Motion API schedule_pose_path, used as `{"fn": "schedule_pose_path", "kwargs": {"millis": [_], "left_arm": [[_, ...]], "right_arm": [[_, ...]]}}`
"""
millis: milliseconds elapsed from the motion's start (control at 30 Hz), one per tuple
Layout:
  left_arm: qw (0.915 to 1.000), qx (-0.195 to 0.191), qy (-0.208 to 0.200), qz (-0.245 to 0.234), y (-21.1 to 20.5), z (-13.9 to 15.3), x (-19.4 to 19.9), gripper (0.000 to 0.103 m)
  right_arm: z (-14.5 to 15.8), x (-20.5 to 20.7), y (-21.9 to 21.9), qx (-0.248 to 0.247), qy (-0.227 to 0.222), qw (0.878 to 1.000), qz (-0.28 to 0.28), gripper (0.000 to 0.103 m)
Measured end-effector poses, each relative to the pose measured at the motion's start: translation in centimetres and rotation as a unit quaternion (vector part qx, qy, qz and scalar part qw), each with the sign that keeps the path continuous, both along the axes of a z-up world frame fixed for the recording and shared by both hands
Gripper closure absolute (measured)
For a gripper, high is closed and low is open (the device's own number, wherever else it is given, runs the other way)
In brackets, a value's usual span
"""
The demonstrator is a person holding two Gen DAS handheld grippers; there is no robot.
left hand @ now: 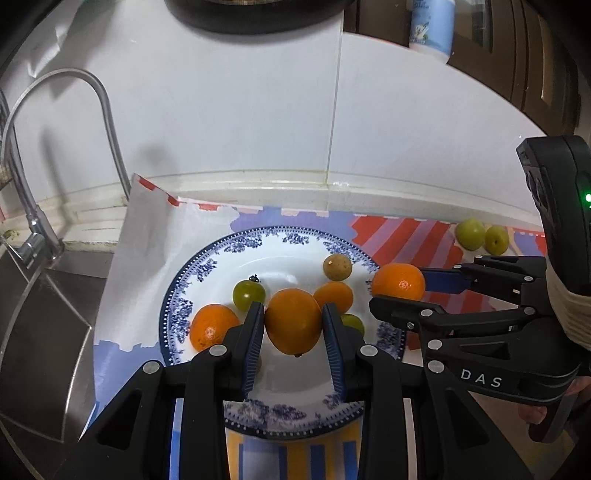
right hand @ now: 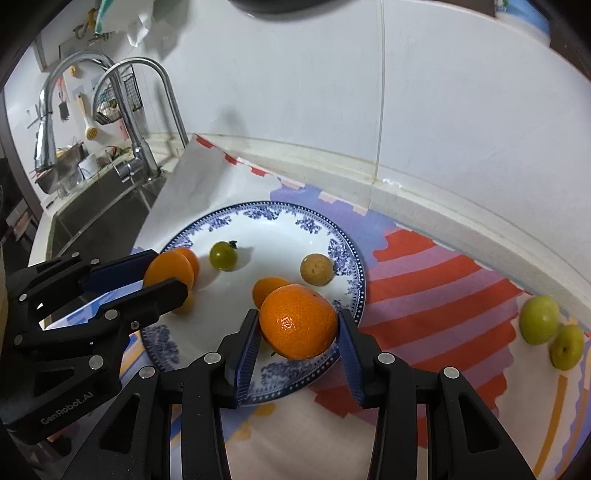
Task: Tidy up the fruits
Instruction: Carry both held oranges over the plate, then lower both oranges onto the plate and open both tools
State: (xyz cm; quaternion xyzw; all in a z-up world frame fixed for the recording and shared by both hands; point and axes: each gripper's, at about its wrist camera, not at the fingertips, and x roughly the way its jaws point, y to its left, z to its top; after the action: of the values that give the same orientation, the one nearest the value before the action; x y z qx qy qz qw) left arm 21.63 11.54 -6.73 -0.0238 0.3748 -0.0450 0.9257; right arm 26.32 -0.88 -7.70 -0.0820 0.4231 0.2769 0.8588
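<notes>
A blue-and-white plate (left hand: 207, 273) (right hand: 347, 251) lies on a patterned cloth (left hand: 406, 229). My left gripper (left hand: 293, 308) (right hand: 168, 271) is shut on an oval orange fruit (left hand: 293, 325) (right hand: 168, 273) over the plate's near side. My right gripper (left hand: 400, 291) (right hand: 299, 315) is shut on a mandarin (left hand: 399, 282) (right hand: 298, 326) above the plate's right rim. On the plate lie another orange (left hand: 212, 326), a green tomato (left hand: 248, 294) (right hand: 223, 255), a brown round fruit (left hand: 337, 267) (right hand: 317, 268), a small orange (left hand: 333, 296) (right hand: 267, 290) and a half-hidden green fruit (left hand: 352, 323).
Two green fruits (left hand: 470, 233) (right hand: 538, 319) lie on the cloth to the right, by the wall ledge. A steel sink (left hand: 44, 314) with a curved faucet (left hand: 103, 110) is at the left. A white bottle (left hand: 432, 26) stands high at the back right.
</notes>
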Motion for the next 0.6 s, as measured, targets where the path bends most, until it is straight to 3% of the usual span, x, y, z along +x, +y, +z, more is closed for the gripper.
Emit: {"fn": "schedule_pose_path", "kwargs": {"millis": [600], "left_arm": [[0.9993, -0.005, 0.037, -0.006, -0.2, -2.4, 2.5, 0.071]], "right_arm": [[-2.2, 1.7, 0.5, 0.002, 0.022, 1.0, -0.003, 0.061]]}}
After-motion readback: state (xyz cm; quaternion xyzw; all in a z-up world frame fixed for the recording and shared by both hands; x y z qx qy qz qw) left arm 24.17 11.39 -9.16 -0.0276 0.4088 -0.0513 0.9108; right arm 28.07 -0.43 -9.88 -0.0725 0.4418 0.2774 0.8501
